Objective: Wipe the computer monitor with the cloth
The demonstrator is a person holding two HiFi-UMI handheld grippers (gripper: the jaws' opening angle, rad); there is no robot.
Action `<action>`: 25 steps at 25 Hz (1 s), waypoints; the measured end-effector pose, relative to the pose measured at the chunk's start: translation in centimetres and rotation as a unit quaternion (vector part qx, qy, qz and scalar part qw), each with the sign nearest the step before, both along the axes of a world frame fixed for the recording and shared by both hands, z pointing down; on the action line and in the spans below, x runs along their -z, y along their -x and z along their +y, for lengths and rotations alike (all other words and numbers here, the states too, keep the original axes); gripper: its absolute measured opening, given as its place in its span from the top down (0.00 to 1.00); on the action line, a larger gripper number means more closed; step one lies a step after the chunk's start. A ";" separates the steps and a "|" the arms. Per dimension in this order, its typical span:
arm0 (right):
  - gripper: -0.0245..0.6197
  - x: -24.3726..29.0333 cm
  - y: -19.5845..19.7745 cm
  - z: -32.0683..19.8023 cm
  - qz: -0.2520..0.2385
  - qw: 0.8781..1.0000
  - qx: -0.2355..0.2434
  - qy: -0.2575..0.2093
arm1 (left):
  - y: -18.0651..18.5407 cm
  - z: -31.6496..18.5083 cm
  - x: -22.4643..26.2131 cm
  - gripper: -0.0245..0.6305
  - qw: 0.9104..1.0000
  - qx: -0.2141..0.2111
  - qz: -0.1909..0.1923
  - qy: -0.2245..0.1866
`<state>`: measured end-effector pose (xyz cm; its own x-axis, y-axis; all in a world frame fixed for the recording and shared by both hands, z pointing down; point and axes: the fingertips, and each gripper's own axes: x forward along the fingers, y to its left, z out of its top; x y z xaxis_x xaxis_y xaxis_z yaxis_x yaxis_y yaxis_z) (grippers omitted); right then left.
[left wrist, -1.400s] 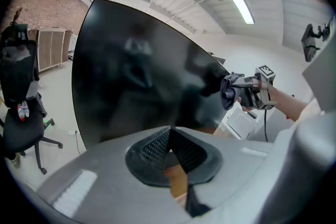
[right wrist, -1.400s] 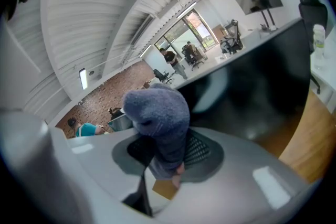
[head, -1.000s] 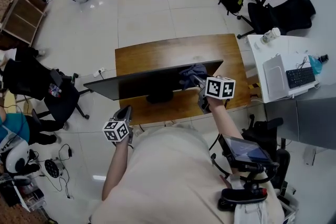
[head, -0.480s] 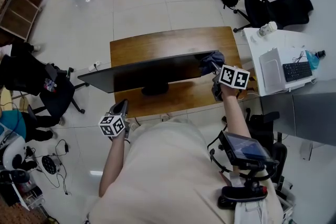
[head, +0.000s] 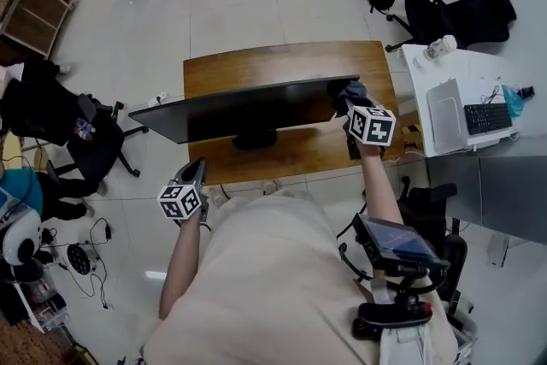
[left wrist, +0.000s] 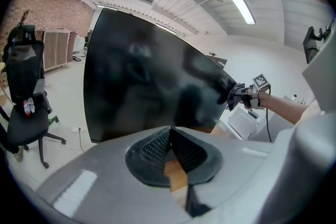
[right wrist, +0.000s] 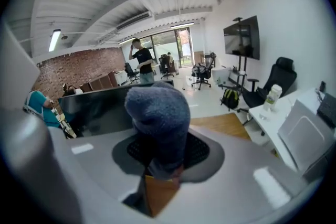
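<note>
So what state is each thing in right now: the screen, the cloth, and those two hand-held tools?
Black flat computer monitor: upright on the wooden desk, screen dark.
Blue-grey fluffy cloth: bunched, at the monitor's right edge.
Right tool: shut on the cloth.
Left tool: shut, empty, held short of the monitor.

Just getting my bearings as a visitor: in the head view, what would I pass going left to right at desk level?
black office chair → monitor → cloth → keyboard on the white side table
</note>
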<state>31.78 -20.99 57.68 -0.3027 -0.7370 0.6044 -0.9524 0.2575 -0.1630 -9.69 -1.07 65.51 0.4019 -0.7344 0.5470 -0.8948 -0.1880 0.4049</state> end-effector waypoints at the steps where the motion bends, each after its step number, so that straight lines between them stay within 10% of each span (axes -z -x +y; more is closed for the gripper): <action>1: 0.79 -0.4 0.0 0.0 -0.001 1.000 0.000 0.002 | 0.1 0.2 0.0 0.99 1.000 0.003 -0.001 0.000; 25: 0.79 -10.9 0.0 1.5 -0.027 0.998 0.004 0.062 | 0.5 0.3 0.4 0.99 0.999 0.032 -0.006 -0.002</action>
<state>31.79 -19.54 68.61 -0.3425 -0.6553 0.6733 -0.9395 0.2391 -0.2452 -10.22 -0.78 65.16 0.3468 -0.7606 0.5489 -0.9100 -0.1310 0.3935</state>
